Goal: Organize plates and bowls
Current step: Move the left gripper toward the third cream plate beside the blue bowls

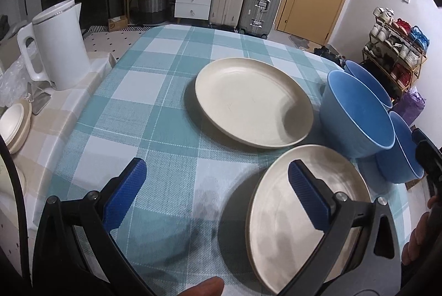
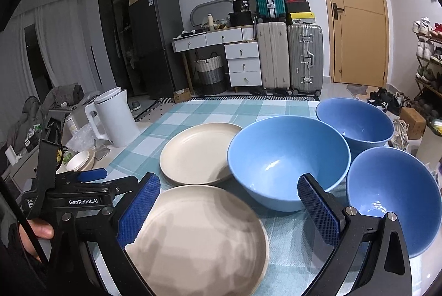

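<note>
Two cream plates lie on the checked tablecloth: a far plate and a near plate. Three blue bowls stand upright to their right: a big middle bowl, a far bowl and a near bowl. My left gripper is open, its right finger over the near plate's left part, holding nothing. My right gripper is open above the near plate's far edge, in front of the big bowl. The left gripper also shows at the left in the right wrist view.
A white kettle stands on the beige side surface at the left, with small cream dishes near it. The teal checked table ends just beyond the bowls on the right. Suitcases, drawers and a shoe rack stand behind.
</note>
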The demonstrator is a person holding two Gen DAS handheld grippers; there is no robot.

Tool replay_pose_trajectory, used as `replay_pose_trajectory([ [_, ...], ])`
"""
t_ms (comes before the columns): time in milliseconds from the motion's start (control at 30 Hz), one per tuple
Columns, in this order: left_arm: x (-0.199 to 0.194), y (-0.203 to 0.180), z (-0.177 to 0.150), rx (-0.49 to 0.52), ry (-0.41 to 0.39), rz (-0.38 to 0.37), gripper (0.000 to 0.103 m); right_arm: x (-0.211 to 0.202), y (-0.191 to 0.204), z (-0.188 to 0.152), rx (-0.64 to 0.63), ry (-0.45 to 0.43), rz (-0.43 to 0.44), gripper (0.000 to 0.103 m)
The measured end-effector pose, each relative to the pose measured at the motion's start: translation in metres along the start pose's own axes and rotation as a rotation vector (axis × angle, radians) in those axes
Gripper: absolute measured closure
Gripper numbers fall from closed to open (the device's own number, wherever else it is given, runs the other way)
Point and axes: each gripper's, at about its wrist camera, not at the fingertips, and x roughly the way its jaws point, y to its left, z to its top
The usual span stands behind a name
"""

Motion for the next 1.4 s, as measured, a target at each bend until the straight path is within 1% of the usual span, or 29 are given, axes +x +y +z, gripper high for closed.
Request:
replay_pose_trajectory([
  [100,0.008,0.0,0.005,-0.008,0.01,0.005,0.001,0.002,-0.004,0.008,0.022,-0.007,0.022,0.001],
  [333,0.017,-0.001,0.014,-0.003,0.023,0.014,0.001,0.007,0.001,0.033,-0.016,-0.027,0.029,0.001],
  [533,0.036,0.011,0.026,-0.048,0.051,0.022,0.001,0.016,0.001,0.054,-0.01,-0.025,0.036,0.001],
  [600,0.044,0.017,0.03,-0.073,0.06,0.034,0.004,0.021,0.002,0.055,-0.013,-0.021,0.033,0.001],
  [733,0.063,0.025,0.037,-0.096,0.085,0.032,0.01,0.033,0.004,0.056,-0.019,0.009,0.032,0.001],
  [800,0.071,0.028,0.04,-0.103,0.094,0.034,0.015,0.037,0.004,0.056,-0.026,0.016,0.027,0.001],
  [867,0.079,0.032,0.043,-0.121,0.104,0.031,0.021,0.042,0.004,0.057,-0.027,0.025,0.027,0.001],
  [900,0.082,0.033,0.044,-0.126,0.107,0.031,0.022,0.044,0.004,0.057,-0.027,0.028,0.026,0.001],
  [1067,0.096,0.033,0.051,-0.131,0.118,0.037,0.032,0.053,0.008,0.062,-0.043,0.048,0.018,0.001],
  [1233,0.102,0.033,0.054,-0.13,0.129,0.023,0.033,0.062,0.009,0.076,-0.047,0.056,0.025,0.002],
  [1400,0.096,0.033,0.058,-0.129,0.12,0.017,0.033,0.072,0.004,0.101,-0.036,0.08,0.066,0.002],
])
